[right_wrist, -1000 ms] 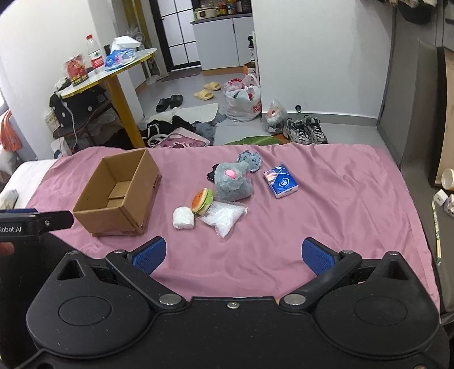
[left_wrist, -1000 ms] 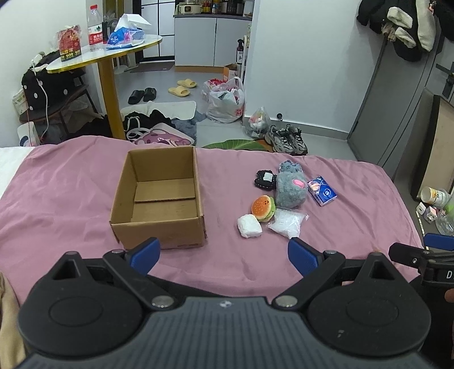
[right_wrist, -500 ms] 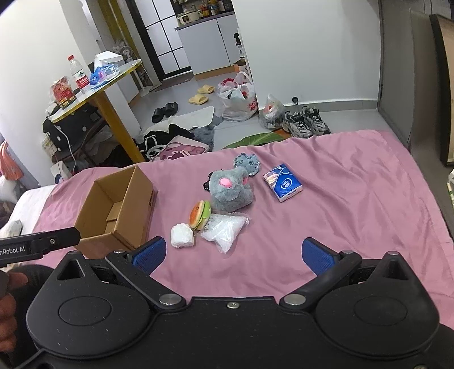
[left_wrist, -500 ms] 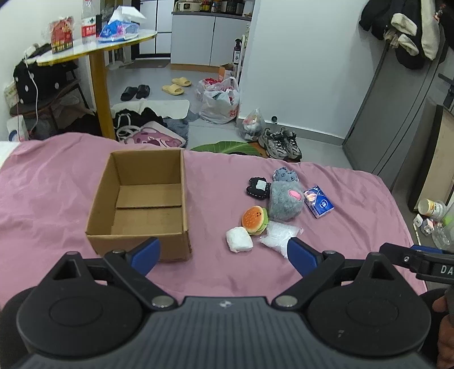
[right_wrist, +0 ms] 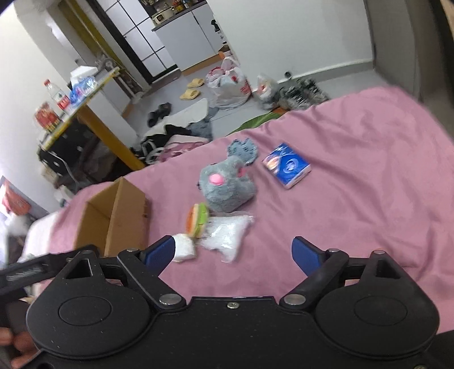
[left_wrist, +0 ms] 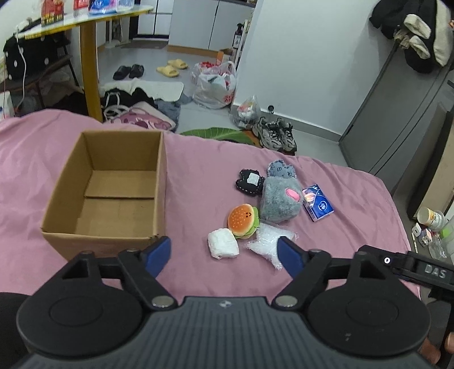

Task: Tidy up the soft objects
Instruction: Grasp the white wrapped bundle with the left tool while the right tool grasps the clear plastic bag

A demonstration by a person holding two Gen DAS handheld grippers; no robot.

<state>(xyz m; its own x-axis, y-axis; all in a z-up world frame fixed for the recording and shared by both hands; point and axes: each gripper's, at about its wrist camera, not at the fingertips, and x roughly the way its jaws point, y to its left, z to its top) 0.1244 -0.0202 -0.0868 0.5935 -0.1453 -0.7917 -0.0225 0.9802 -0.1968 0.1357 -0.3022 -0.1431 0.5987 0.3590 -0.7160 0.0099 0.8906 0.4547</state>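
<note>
Pink sheet (left_wrist: 198,176), fuzzy grey plush (left_wrist: 279,203)

a lived-in home bedroom is shown: a bed under a pink sheet (left_wrist: 326,176), slippers (left_wrist: 172,67) and sneakers (left_wrist: 276,135) left on the grey floor, coats (left_wrist: 417,34) hung up high, and what is probably a kitchen counter (right_wrist: 181,20) glimpsed through the doorway

Matt cardboard box (left_wrist: 107,193), fuzzy grey plush (left_wrist: 281,203), pink cloth sheet (left_wrist: 198,170).
</note>
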